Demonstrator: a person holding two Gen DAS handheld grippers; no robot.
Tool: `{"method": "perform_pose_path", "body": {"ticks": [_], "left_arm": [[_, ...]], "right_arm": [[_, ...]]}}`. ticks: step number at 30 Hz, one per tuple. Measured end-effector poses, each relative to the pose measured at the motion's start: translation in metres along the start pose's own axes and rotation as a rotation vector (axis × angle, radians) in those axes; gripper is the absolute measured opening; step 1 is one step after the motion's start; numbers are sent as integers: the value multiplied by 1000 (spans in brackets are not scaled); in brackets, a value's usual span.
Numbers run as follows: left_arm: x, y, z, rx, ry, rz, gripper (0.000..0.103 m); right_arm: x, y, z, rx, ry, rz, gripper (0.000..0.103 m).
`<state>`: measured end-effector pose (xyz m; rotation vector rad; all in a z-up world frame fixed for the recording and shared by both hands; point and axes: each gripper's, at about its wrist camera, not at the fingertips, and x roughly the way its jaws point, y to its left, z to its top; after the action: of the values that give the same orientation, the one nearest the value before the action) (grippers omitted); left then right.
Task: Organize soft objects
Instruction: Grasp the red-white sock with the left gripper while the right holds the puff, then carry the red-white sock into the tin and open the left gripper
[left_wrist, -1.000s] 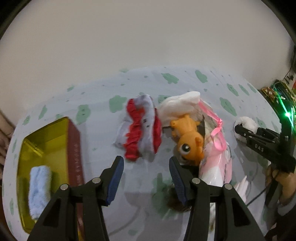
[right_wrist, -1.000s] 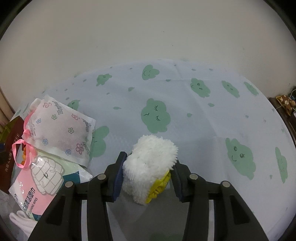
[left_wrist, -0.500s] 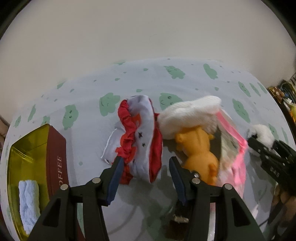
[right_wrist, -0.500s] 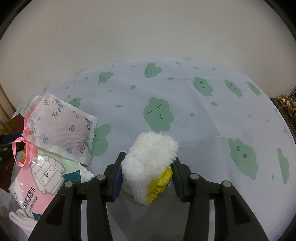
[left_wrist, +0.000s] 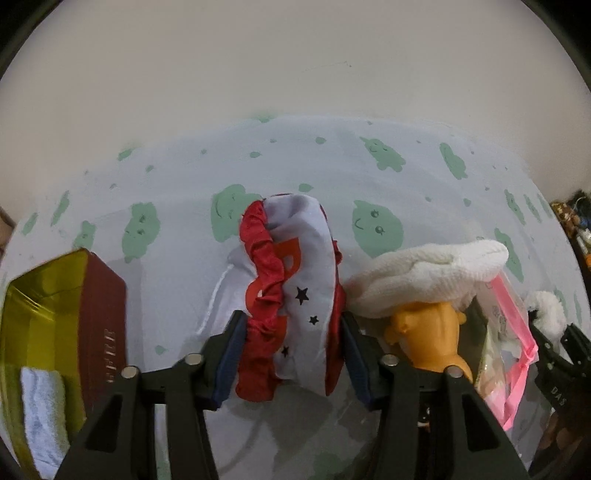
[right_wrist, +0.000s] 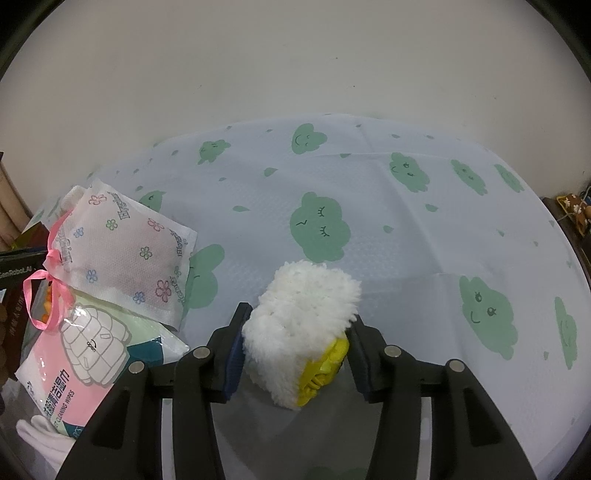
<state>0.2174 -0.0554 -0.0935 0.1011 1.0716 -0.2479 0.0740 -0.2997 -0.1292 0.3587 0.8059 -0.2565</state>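
The red and white ruffled cloth (left_wrist: 291, 302) lies bunched on the cloud-print tabletop (left_wrist: 369, 177), and the left tongs (left_wrist: 293, 354) have just been closing around it, pads now squeezing its two sides. Just right of the cloth sit a white knit piece (left_wrist: 428, 277) draped over an orange toy (left_wrist: 432, 339). Left of the cloth stands a red tin (left_wrist: 99, 325) with a pale blue towel (left_wrist: 44, 417) inside. The right tongs (right_wrist: 297, 350) have just been easing wider, yet both pads press a fluffy white and yellow pad (right_wrist: 303, 325).
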Motion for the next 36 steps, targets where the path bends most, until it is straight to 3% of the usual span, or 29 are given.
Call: {"method": "perform_pose_path", "body": {"ticks": [1, 7, 18, 28, 36], "left_arm": [[1, 1, 0, -4, 5, -7, 29], [-5, 2, -3, 2, -2, -11, 16], [-34, -4, -10, 49, -56, 10, 14], [-59, 2, -17, 8, -73, -12, 14], [-83, 18, -25, -15, -96, 18, 14]], "right_arm": [[0, 0, 0, 0, 0, 1, 48], [0, 0, 0, -1, 1, -3, 49], [0, 0, 0, -4, 1, -5, 49], [-1, 0, 0, -7, 2, -6, 49], [-1, -1, 0, -7, 2, -6, 49]]}}
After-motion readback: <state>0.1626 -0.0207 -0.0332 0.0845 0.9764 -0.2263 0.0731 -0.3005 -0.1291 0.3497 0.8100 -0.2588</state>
